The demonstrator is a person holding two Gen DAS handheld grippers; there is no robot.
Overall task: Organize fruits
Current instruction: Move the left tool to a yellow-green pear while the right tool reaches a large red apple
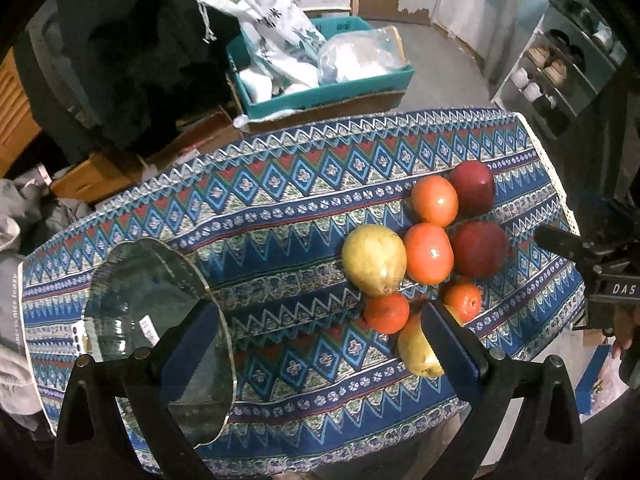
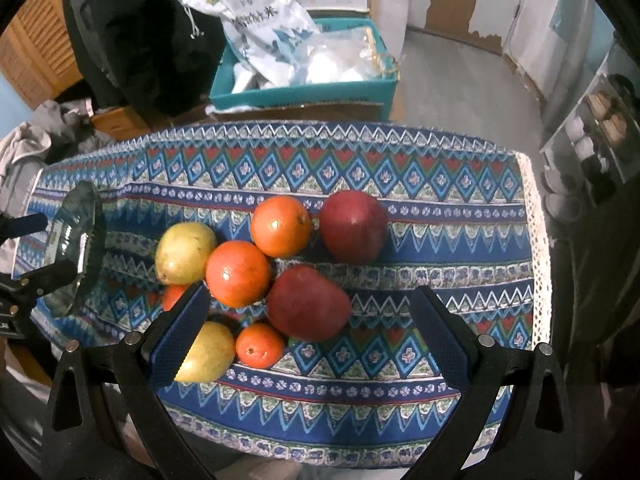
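Note:
A cluster of fruit lies on the patterned tablecloth [image 2: 400, 400]: two red apples [image 2: 354, 226] [image 2: 308, 304], two orange tomatoes [image 2: 280, 232] [image 2: 238, 274], two small tangerines [image 2: 260, 346] [image 1: 386, 312], and two yellow pears [image 2: 184, 254] [image 2: 208, 352]. A clear glass plate [image 1: 140, 280] stands tilted at the left. My left gripper [image 1: 320, 332] is open, its left finger [image 1: 192, 352] against the plate, its right finger in front of a pear [image 1: 416, 352]. My right gripper [image 2: 308, 328] is open above the near apple and tangerine.
Beyond the table's far edge a teal box [image 1: 328, 88] holds white bags. A shoe rack [image 1: 560, 72] stands at the far right. Dark clothing [image 1: 140, 60] hangs at the far left, with grey cloth [image 1: 24, 216] beside the table.

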